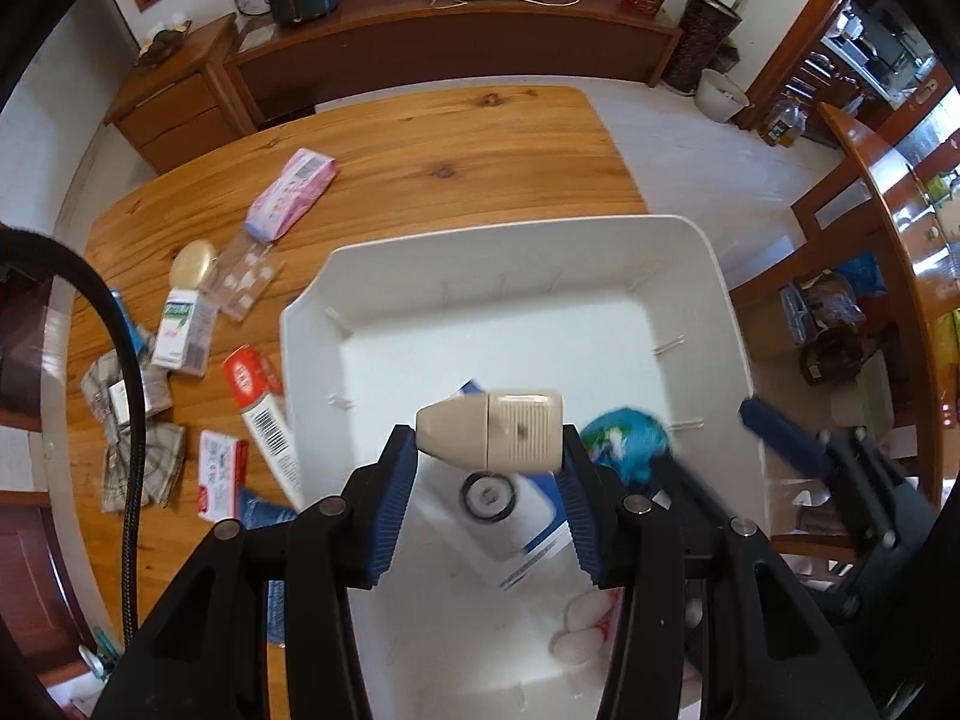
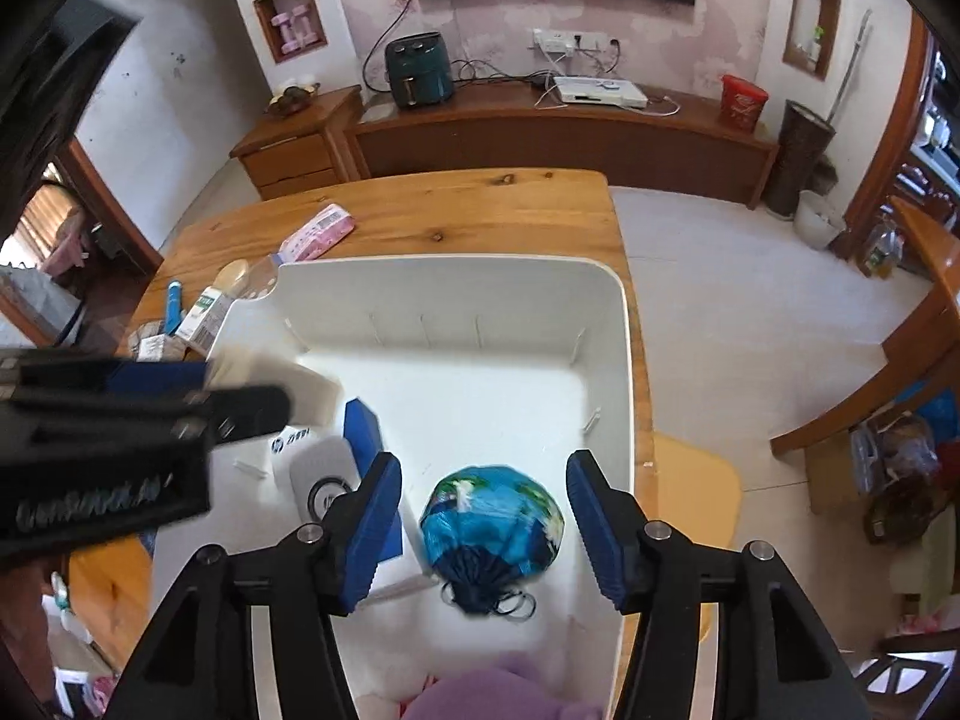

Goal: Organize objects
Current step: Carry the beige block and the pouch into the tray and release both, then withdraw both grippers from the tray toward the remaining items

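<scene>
between the blue pads of the left claw, pinched end to end: a beige plastic lamp socket, cone tip toward nine o'clock, ribbed barrel toward three. hanging above the open white bin, over a white and blue box on its floor. probably light, rigid, hollow; smooth cone end likely slippery, so better held across the ribbed barrel than by the taper. brittle shell by the look of it, so worth lowering rather than dropping.

at three o'clock of that claw, the right claw, spread wide and holding nothing, poised over a blue drawstring pouch lying in the bin. soft, crumpled fabric, surely light; would squash under the pads, best gathered at the bunched dark neck toward six o'clock.

outward at nine to ten o'clock, on the wooden counter, still loose: a red and white box, a green and white carton, a clear packet, a pink pack, a checked cloth. cartons stiff and easy across the narrow faces; cloth limp, needing a bunch pinch; clear packet probably slick.
</scene>
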Demonstrator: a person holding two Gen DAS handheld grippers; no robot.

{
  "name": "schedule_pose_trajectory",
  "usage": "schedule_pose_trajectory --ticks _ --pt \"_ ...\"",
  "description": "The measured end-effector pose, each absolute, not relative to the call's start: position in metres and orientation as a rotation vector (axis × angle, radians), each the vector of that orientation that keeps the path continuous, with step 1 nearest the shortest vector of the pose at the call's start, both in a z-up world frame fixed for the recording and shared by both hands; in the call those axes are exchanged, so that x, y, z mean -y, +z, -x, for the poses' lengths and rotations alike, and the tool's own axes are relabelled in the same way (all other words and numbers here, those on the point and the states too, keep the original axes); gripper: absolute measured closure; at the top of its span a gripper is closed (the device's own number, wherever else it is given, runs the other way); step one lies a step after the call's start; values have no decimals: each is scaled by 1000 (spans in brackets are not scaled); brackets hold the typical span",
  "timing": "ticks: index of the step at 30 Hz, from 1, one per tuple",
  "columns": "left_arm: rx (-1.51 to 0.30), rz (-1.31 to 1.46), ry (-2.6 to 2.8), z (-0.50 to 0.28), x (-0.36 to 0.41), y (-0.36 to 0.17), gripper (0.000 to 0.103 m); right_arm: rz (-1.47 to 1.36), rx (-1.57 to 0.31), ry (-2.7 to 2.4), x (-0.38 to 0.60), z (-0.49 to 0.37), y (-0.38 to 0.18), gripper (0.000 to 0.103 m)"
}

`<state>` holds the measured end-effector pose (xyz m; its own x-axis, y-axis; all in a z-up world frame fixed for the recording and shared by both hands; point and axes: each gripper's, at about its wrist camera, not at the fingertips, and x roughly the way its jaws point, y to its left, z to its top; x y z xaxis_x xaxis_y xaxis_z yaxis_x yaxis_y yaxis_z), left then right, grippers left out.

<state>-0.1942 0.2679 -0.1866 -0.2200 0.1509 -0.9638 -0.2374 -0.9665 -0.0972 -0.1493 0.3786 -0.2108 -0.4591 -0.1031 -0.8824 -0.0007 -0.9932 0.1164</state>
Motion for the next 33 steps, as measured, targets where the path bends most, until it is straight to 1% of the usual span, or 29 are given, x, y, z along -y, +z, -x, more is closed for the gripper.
schedule_pose_trajectory --ticks 8,9,10,12,14,15,16,25,33 --pt "8 1783 2217 211 -284 -198 51 -1645 121 -2567 -383 121 -216 44" --pt "23 1795 2208 213 -285 -201 50 -1645 110 -2567 -382 120 -216 44" --pt "30 1804 2204 213 -287 -203 47 -1645 100 -2569 -382 117 -216 44" --pt "46 1816 2205 213 -288 -206 45 -1640 100 -2568 -383 115 -214 44" --pt "53 1828 2199 211 -288 -208 32 -1635 109 -2571 -384 113 -212 44" --pt "54 1842 2201 210 -287 -209 20 -1632 111 -2572 -384 111 -210 44" --pt "61 1851 2205 209 -286 -209 17 -1627 113 -2574 -385 110 -209 44" --pt "139 1844 2191 188 -267 -198 16 -1598 95 -2560 -374 103 -193 44" --pt "223 1781 2243 155 -227 -166 16 -1570 71 -2532 -354 95 -174 44"
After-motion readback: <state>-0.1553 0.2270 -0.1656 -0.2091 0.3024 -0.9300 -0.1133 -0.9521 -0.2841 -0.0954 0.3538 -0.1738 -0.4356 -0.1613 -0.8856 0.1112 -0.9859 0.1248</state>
